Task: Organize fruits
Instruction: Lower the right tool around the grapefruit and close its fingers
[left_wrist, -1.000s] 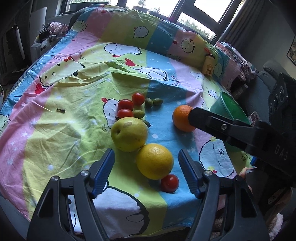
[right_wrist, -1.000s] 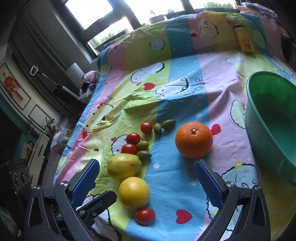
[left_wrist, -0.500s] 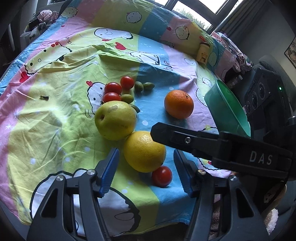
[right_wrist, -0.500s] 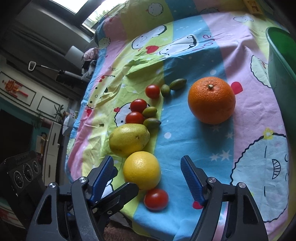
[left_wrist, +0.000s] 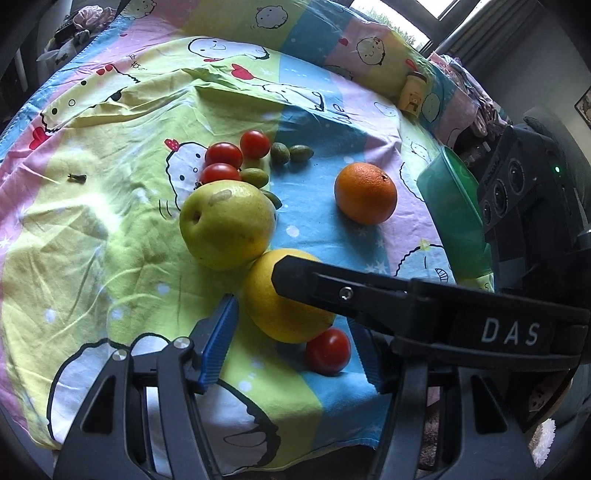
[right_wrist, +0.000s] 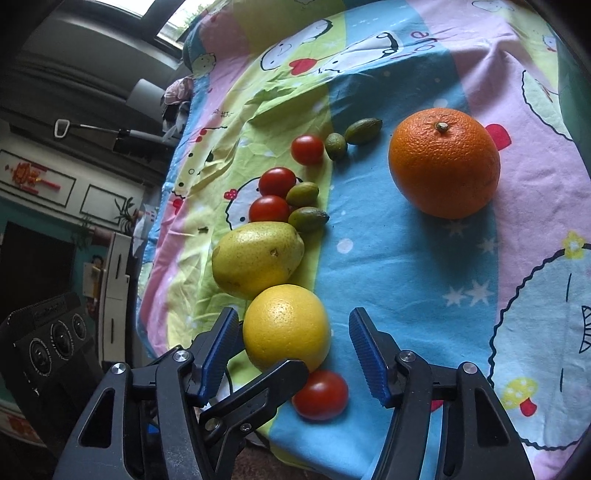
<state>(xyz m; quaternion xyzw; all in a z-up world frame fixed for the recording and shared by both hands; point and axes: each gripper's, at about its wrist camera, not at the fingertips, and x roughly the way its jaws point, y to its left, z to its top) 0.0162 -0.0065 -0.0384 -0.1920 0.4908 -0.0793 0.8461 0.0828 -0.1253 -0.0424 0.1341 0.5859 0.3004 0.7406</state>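
Two tools part-open around yellow citrus (right_wrist: 286, 328), left tool (left_wrist: 291, 345) untouching, right tool (right_wrist: 291, 345) closing, empty.

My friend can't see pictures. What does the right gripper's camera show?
The right gripper, its blue-padded jaws closing, sits around a yellow citrus fruit on a colourful cartoon bedsheet, not yet gripping it. Nearby lie a pear, an orange, red tomatoes and small green fruits.

both grippers tilt steeply down, side by side. left gripper (left_wrist: 295, 343) jaws part open, blue pads (left_wrist: 218, 347) clear of contact. right gripper (right_wrist: 295, 350) jaws closing, pads not pressing yet; its finger crosses over the left gripper's gap.
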